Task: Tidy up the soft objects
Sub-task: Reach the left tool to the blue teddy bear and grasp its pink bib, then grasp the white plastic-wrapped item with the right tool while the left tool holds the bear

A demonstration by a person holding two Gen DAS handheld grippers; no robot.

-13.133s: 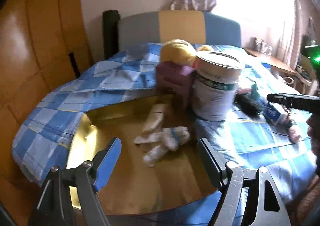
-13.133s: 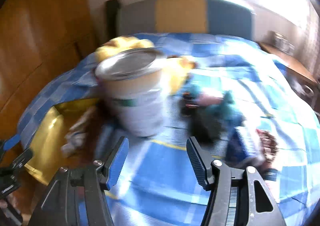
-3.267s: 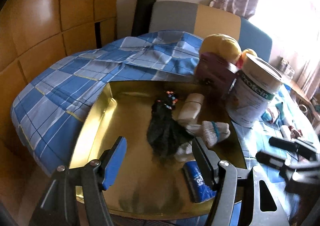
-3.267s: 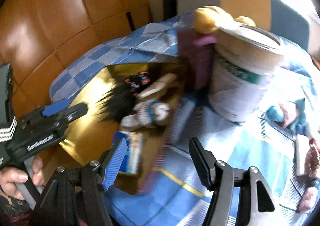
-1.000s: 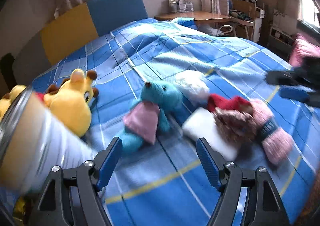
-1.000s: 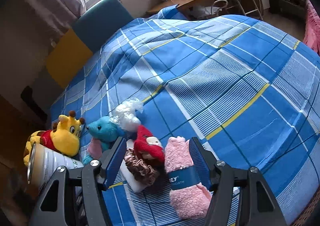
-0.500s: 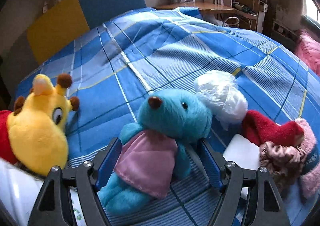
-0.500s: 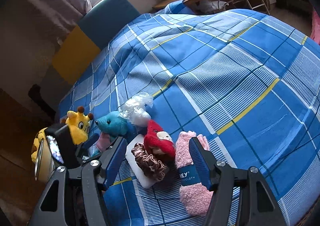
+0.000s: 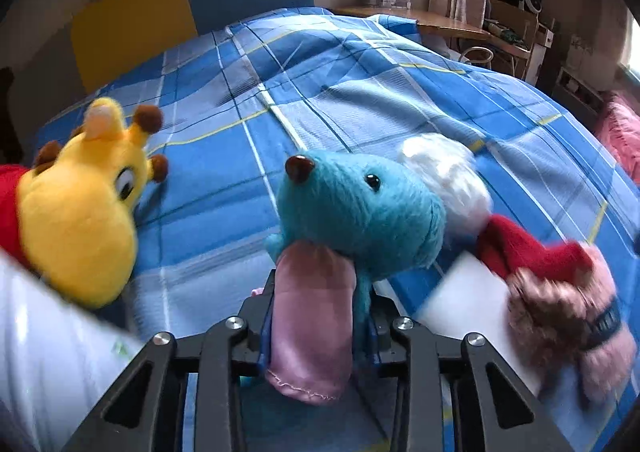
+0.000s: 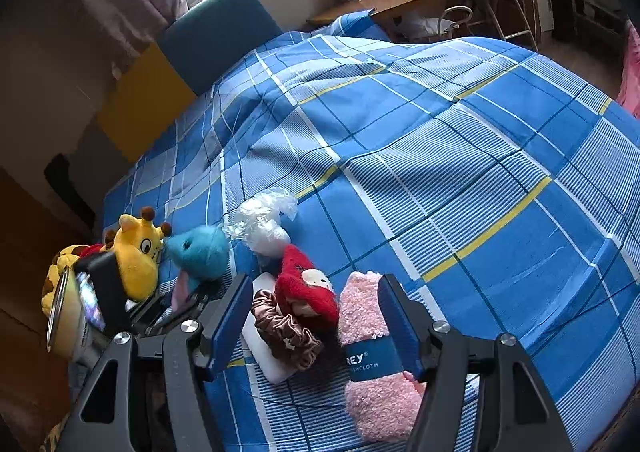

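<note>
A teal plush toy [image 9: 360, 208] with a pink bib lies on the blue checked bedspread [image 9: 360, 84]. My left gripper [image 9: 316, 312] has its jaws closing on the toy's body and bib, and the pads squeeze it from both sides. From the right wrist view the teal plush toy [image 10: 200, 248] and the left gripper [image 10: 176, 304] sit at lower left. My right gripper [image 10: 312, 292] hovers open above a red plush [image 10: 304, 284], a brown scrunchie [image 10: 288, 328] and a pink washcloth roll [image 10: 372, 352], holding nothing.
A yellow giraffe plush [image 9: 80, 212] lies left of the teal toy, beside a pale tin can [image 10: 68, 316]. A white plastic bundle [image 9: 444, 172] and a white pad [image 9: 464, 300] lie to its right. Headboard [image 9: 192, 0] and a desk [image 10: 384, 0] stand behind.
My left gripper has come down and closer onto the teal toy, and its jaws have narrowed from wide open to pinching it. The right gripper has stayed where it was.
</note>
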